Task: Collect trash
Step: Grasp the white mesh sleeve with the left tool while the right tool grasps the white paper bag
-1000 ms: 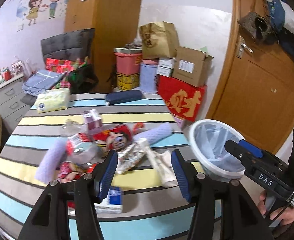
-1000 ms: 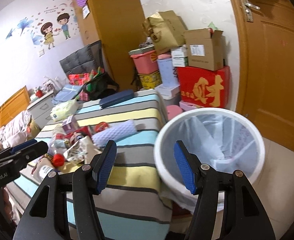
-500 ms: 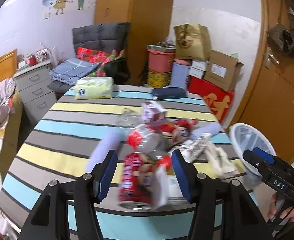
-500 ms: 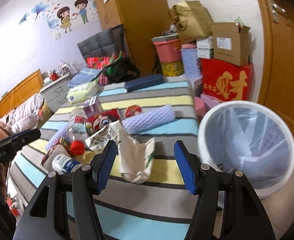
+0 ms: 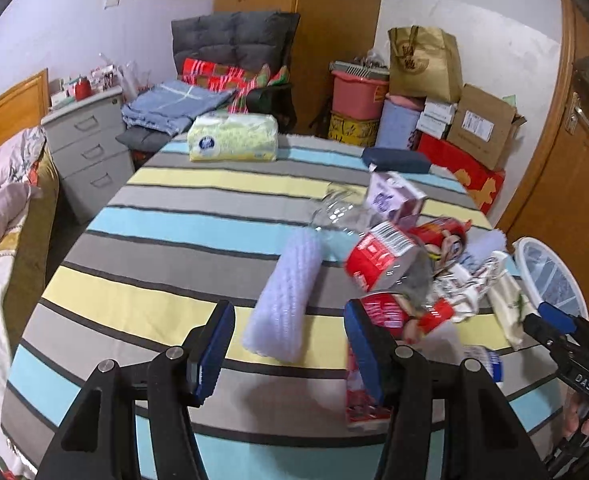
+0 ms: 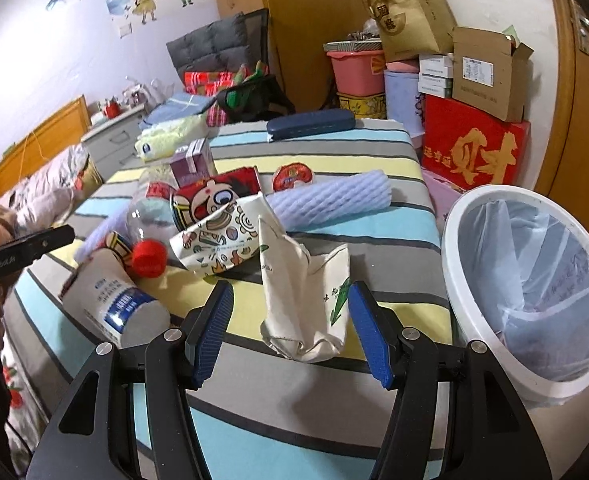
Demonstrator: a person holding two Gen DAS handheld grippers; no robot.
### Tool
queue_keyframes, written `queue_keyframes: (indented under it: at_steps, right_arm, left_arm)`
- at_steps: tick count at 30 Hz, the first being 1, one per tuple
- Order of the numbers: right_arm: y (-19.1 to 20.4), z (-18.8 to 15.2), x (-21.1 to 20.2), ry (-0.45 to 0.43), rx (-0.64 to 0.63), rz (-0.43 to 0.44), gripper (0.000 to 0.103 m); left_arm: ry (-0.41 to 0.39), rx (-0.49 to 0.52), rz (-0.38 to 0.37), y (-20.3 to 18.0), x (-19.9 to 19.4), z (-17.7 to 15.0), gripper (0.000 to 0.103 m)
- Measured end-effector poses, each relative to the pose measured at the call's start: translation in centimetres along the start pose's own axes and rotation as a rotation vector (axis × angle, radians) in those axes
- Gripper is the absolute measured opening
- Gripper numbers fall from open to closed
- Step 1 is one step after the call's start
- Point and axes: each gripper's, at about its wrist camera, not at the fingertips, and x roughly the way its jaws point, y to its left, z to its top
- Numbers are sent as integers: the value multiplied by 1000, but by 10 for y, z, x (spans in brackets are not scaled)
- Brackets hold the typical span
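Left gripper (image 5: 290,344) tips steeply down toward the striped table (image 5: 174,240), jaws parted, nothing between the blue pads (image 5: 214,350) and neither one touching anything. Right gripper (image 6: 290,332) is angled down over the table's near edge too, jaws wide, pads clear of everything. From the left camera, the right gripper's nose pokes in off the table's right side, with fingers (image 5: 586,426) wrapped round its handle.

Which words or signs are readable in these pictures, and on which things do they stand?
"DAS": right hand-held gripper.
"GenRobot.AI": left hand-held gripper.
"财", gold: red box.
Gold paper bag: characters unclear.
Bottle label, cloth bag, cartons: too small or blurred.
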Motion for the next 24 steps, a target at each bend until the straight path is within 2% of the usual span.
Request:
queue_keyframes:
  at_steps: [3,7,14,19,21,24]
  right_arm:
    - [1,1,3,6,-7,-25,61]
    - [1,0,9,25,-16,-32,50]
    - [1,-1,16,75,-16,-24,41]
    - [-5,-1,15,76,12,-20,30]
    - [-6,-1,15,75,20,-13,30]
    - [-5,-2,14,74,22,-8,30]
  left_arm:
    - [18,-2,7,6,14,2,57]
    - [33,0,-9,11,29,8,57]
    - [79,32,-32,10,54,14,57]
    - [99,41,-53,6,64,17,57]
    - [102,40,-63,6,67,18,57]
    - [106,32,-75,5,69,18,47]
